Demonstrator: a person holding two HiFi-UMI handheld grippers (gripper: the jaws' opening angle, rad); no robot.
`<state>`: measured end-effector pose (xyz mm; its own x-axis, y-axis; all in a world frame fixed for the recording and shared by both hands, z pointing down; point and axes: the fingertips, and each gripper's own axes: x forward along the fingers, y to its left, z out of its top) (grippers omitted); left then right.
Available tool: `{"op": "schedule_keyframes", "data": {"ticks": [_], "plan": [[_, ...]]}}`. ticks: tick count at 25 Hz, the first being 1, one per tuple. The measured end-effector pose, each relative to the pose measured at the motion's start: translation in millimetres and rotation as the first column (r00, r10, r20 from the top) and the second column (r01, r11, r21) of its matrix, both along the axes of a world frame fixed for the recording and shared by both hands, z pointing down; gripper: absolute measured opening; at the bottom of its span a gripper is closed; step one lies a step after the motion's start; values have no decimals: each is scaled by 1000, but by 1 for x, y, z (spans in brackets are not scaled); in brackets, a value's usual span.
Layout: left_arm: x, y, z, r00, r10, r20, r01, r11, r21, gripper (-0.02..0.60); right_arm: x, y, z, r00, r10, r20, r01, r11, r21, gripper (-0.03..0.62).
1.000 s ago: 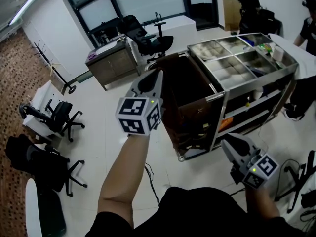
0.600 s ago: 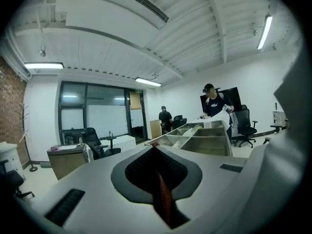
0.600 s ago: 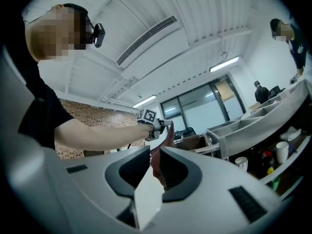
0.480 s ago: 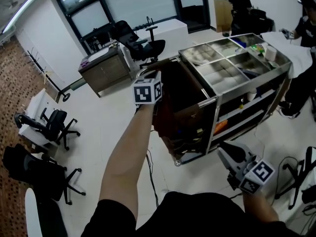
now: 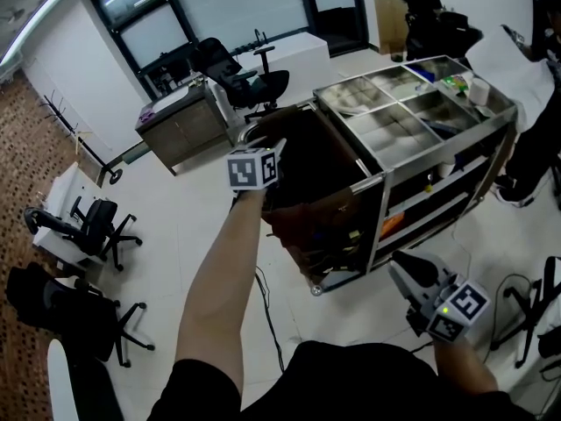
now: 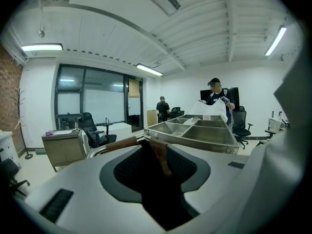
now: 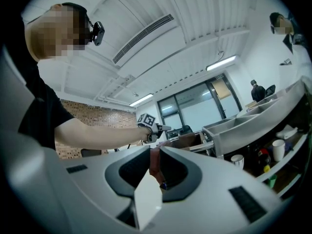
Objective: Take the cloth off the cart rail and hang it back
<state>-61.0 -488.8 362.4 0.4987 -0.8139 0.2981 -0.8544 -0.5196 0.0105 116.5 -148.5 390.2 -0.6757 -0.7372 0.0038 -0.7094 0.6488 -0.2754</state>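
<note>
A dark brown cloth [image 5: 313, 210] is draped over the rail [image 5: 252, 132] at the near end of the steel cart [image 5: 378, 202]. My left gripper [image 5: 273, 153] reaches out to that rail. Its jaws have just been opening and now stand wide apart. In the left gripper view the cloth [image 6: 160, 156] hangs between the jaws of the left gripper [image 6: 156, 152], and the pads do not press on it. My right gripper [image 5: 401, 268] stays low beside the cart's near corner. It points level at the cloth [image 7: 183, 141], and the jaws of the right gripper [image 7: 155, 155] are close together and empty.
The cart's top bins [image 5: 399, 123] hold small items, and its shelves carry cups and bottles [image 7: 279, 149]. People [image 5: 423, 0] stand at the far right. Office chairs [image 5: 83, 224] and a desk [image 5: 180, 121] are on the left. A cable [image 5: 267, 310] runs along the floor.
My left gripper has moved away from me and down, from a raised spot in front of the cart to the rail with the cloth. The right gripper has stayed put.
</note>
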Motion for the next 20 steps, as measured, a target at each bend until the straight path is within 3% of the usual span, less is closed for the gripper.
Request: {"op": "schedule_keyframes", "data": {"ticks": [5,9,11,13,20], "plan": [[-11,21,-22,998,17,-67,-12,997,75,155,-10,-1,-1,1000,-28,-1,28,1000,6,84],[-17,63,-59,992,59,-113,-37,981,190,151,-24,-2,-8,998,-56,-10,57,998,32,77],[-23,92,-73,990,62,-125,-31,971,237,119,-35,-1,-13,997,-82,-9,82,996,39,75],[-28,127,-82,987,66,-145,-25,962,272,1,-43,-1,-15,994,-104,-14,105,993,52,75],[-26,254,-66,975,108,-194,-45,952,304,0,-66,-7,-26,992,-130,3,130,991,43,30]]}}
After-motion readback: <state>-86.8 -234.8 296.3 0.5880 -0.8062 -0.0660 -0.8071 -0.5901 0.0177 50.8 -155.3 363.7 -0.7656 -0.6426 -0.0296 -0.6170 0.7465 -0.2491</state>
